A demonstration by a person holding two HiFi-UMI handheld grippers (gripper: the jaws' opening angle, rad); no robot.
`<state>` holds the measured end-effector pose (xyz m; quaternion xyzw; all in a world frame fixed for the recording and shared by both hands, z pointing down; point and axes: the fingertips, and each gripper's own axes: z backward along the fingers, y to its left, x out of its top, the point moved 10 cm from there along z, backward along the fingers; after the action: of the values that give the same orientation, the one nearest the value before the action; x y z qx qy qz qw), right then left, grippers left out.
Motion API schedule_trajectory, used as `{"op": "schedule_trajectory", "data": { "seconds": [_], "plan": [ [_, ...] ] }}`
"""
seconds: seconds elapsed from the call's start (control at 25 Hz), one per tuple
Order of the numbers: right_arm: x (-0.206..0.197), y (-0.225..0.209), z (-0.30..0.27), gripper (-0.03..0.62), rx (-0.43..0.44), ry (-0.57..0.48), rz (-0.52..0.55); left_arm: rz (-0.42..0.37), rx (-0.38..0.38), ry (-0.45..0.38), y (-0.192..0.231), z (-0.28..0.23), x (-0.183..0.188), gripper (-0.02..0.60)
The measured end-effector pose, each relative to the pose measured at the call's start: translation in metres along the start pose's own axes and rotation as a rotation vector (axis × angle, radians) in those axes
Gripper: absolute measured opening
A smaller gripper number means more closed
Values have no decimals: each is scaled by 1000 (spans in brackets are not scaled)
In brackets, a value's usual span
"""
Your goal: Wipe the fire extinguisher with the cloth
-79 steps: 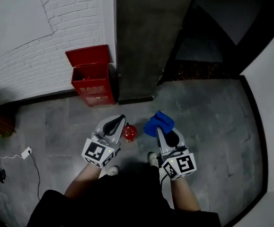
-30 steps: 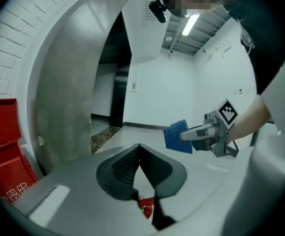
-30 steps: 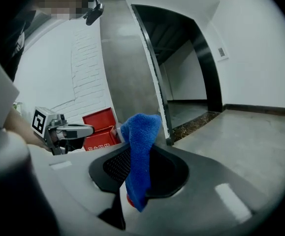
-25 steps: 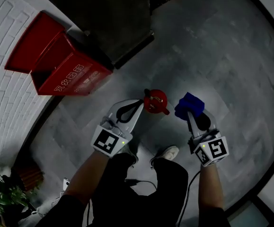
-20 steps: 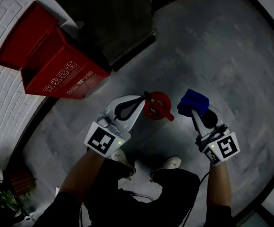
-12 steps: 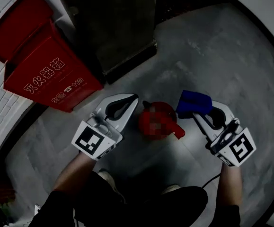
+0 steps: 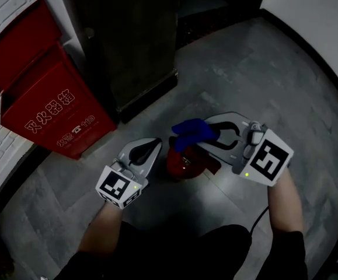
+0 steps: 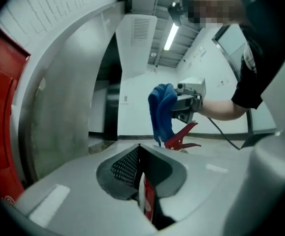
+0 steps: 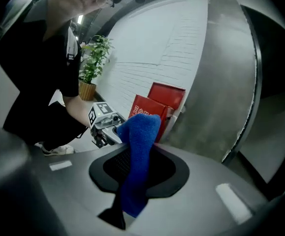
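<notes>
Seen from the head camera, the left gripper (image 7: 156, 144) and the right gripper (image 7: 207, 135) were held low over the grey tiled floor (image 7: 274, 80), one on each side of the red fire extinguisher (image 7: 183, 163), which stood on the floor in front of the person's dark-clothed legs. The right gripper clamped the blue cloth (image 7: 188, 133), which hung just above the extinguisher's top; whether cloth and extinguisher touched could not be told. The left gripper's tip lay just beside the extinguisher's left flank. A red cabinet (image 7: 46, 109) with white lettering stood against the white brick wall (image 7: 5, 4), beside a dark pillar (image 7: 128, 39). In the left gripper view, that gripper's jaws met at the tip with no gap, and a thin red-and-white sliver (image 8: 147, 200) showed in the slot behind them; what it was, and whether it was pinched, could not be made out. Beyond the tip, the extinguisher's red lever (image 8: 182, 135) showed under the hanging cloth. In the right gripper view, the jaws were pressed onto the cloth, which ran up between them and folded over past the tip. Behind it were the left gripper with its marker cube, the red cabinet, a potted plant (image 9: 94, 58) and the person's light shoe (image 9: 53, 149).
</notes>
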<state>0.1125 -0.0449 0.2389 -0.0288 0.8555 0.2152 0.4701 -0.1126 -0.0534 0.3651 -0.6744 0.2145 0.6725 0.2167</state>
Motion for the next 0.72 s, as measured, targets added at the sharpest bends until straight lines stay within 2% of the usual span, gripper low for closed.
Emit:
{"op": "schedule_trajectory", "data": {
  "seconds": [0.08, 0.16, 0.28, 0.52, 0.72],
  "plan": [
    [0, 2, -16, 72, 59, 52, 12, -15, 23, -13, 3, -1, -5, 1],
    [-2, 10, -33, 72, 134, 113, 45, 10, 35, -21, 9, -3, -13, 2],
    [-6, 23, -50, 72, 207, 194, 120, -8, 10, 2, 10, -8, -21, 0],
    [-8, 36, -49, 72, 256, 310, 184, -77, -27, -9, 3, -19, -18, 1],
    [-2, 44, -30, 72, 287, 323, 182, -88, -38, -21, -1, -18, -11, 2]
  ]
}}
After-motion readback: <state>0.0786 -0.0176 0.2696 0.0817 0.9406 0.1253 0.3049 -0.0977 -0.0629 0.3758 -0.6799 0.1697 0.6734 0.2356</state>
